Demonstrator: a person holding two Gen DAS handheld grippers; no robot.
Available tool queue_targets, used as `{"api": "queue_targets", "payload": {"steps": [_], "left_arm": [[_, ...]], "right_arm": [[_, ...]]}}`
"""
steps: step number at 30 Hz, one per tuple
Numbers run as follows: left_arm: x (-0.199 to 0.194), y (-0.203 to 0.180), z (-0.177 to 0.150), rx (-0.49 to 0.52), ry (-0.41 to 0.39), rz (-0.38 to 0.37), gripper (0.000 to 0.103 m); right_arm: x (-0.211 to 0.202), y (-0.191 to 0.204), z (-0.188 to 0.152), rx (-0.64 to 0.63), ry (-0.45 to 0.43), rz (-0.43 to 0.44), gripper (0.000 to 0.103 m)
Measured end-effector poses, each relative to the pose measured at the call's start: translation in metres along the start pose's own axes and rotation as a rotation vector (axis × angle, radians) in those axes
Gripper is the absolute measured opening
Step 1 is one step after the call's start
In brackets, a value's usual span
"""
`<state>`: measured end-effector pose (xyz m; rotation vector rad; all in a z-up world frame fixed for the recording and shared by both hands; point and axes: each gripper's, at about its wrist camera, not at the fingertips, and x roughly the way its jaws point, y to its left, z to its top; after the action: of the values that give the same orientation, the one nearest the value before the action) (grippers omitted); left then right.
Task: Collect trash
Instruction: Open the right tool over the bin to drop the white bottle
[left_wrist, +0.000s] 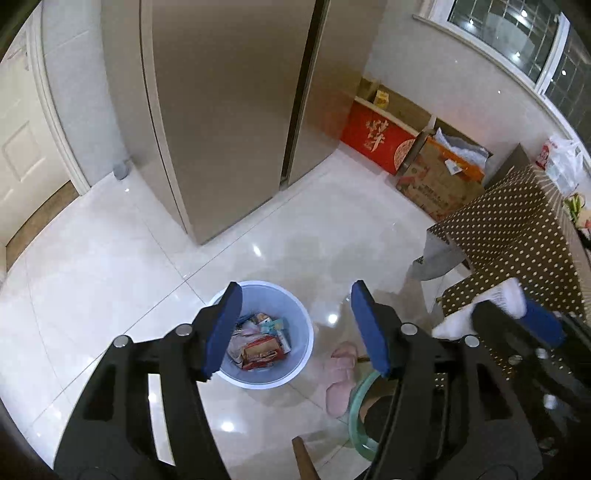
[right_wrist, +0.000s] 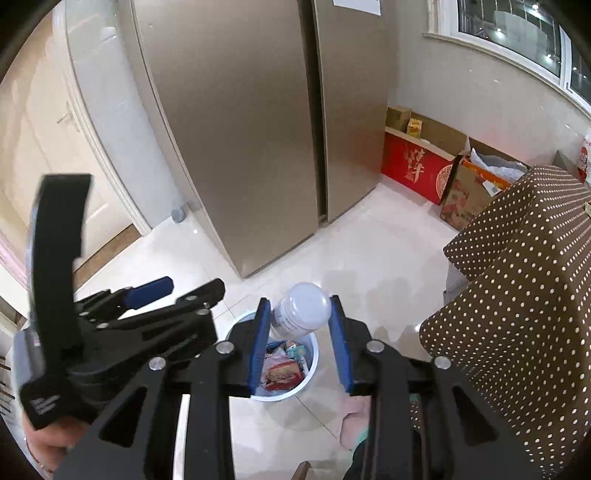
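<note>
A pale blue trash bin (left_wrist: 297, 314) stands on the tiled floor, holding several wrappers and cartons (left_wrist: 258, 345). My left gripper (left_wrist: 297, 326) hangs open above the bin with nothing between its blue pads. It also shows at the left of the right wrist view as the left gripper (right_wrist: 184, 290), held by a hand. My right gripper (right_wrist: 299, 308) is shut on a white plastic bottle (right_wrist: 306, 306), held tilted over the bin (right_wrist: 312, 363). In the left wrist view the bottle (left_wrist: 511, 295) shows at the right edge.
A tall steel fridge (left_wrist: 229, 110) stands behind the bin. A table with a brown polka-dot cloth (left_wrist: 517, 229) fills the right side. Cardboard boxes (left_wrist: 439, 181) and a red box (left_wrist: 373, 140) line the wall. Pink slippers (left_wrist: 340, 373) and a green stool (left_wrist: 360, 406) lie beside the bin.
</note>
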<state>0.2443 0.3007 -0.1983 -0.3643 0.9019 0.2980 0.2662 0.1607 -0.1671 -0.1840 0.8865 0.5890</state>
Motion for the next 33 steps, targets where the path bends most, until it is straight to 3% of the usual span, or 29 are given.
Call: {"api": "queue_targets", "payload": {"steps": [7, 12, 13, 15, 16, 22, 33], "left_arm": [[-0.019, 0.01, -0.003, -0.019, -0.042, 0.034, 0.061], [-0.037, 0.03, 0.005, -0.086, -0.089, 0.066, 0.062], [-0.039, 0.034, 0.006, -0.094, -0.096, 0.075, 0.064], [-0.044, 0.041, 0.009, -0.112, -0.111, 0.096, 0.064], [-0.045, 0.044, 0.009, -0.116, -0.11, 0.095, 0.064], [-0.05, 0.044, 0.007, -0.133, -0.102, 0.052, 0.064], [-0.083, -0.011, -0.005, -0.018, -0.143, -0.046, 0.067]], "right_arm": [[0.0, 0.008, 0.005, -0.003, -0.012, 0.036, 0.032], [-0.002, 0.023, 0.015, -0.003, -0.058, 0.092, 0.032], [-0.001, 0.025, 0.018, 0.003, -0.072, 0.11, 0.035], [0.002, 0.029, 0.024, 0.018, -0.082, 0.088, 0.051], [0.001, 0.03, 0.025, 0.019, -0.087, 0.087, 0.051], [-0.02, 0.028, 0.022, -0.006, -0.112, 0.062, 0.053], [-0.094, -0.009, -0.01, 0.042, -0.202, -0.026, 0.058]]}}
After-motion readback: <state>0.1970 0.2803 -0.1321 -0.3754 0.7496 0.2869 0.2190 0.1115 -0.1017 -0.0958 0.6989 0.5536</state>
